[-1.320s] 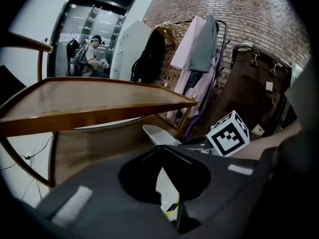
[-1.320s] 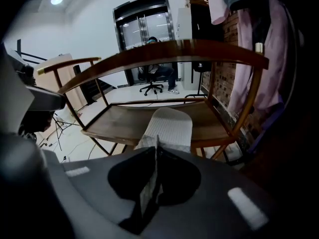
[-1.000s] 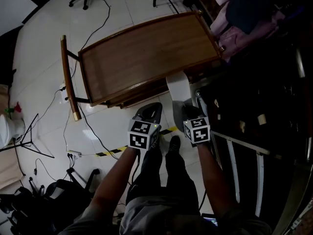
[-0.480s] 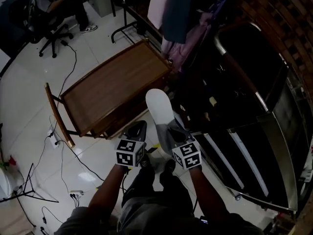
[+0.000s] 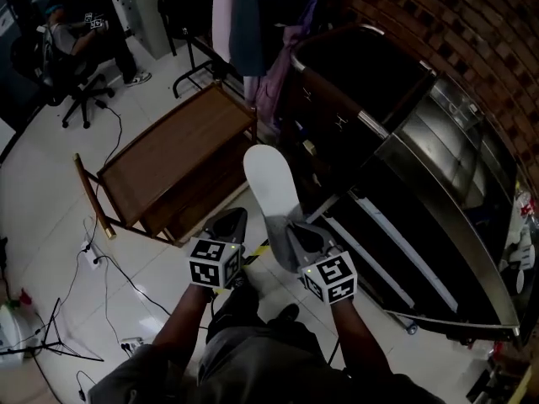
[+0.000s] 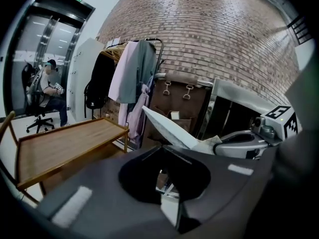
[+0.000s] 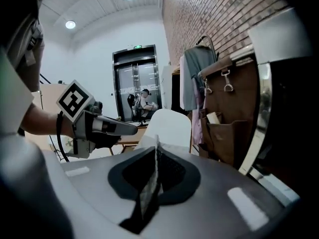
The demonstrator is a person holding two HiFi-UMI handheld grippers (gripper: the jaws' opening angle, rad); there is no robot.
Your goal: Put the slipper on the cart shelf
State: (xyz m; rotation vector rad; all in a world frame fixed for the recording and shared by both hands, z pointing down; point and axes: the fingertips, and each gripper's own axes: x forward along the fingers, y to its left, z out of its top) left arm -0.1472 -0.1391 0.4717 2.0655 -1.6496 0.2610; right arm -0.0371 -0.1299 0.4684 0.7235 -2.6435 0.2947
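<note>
A white slipper (image 5: 268, 188) sticks up and forward from my right gripper (image 5: 290, 228), which is shut on its heel end. The right gripper view shows its pale sole (image 7: 169, 126) rising just past the pinched jaws (image 7: 157, 146). My left gripper (image 5: 233, 222) hovers beside it on the left, shut and holding nothing; its own view (image 6: 162, 149) shows the slipper (image 6: 167, 128) and the right gripper (image 6: 244, 143) to its right. The wooden cart (image 5: 168, 162) stands ahead and left, below both grippers, its top (image 6: 60, 143) bare.
Garments hang on a rack (image 5: 253, 23) behind the cart, against a brick wall (image 6: 209, 34). A dark cabinet with metal rails (image 5: 421, 183) fills the right side. Someone sits on an office chair (image 5: 76, 49) at far left. Cables (image 5: 109, 259) trail over the white floor.
Both grippers have risen from near the floor, the right one carrying the slipper up with it. The head view has swung up and to the right, so the cart now lies further left.
</note>
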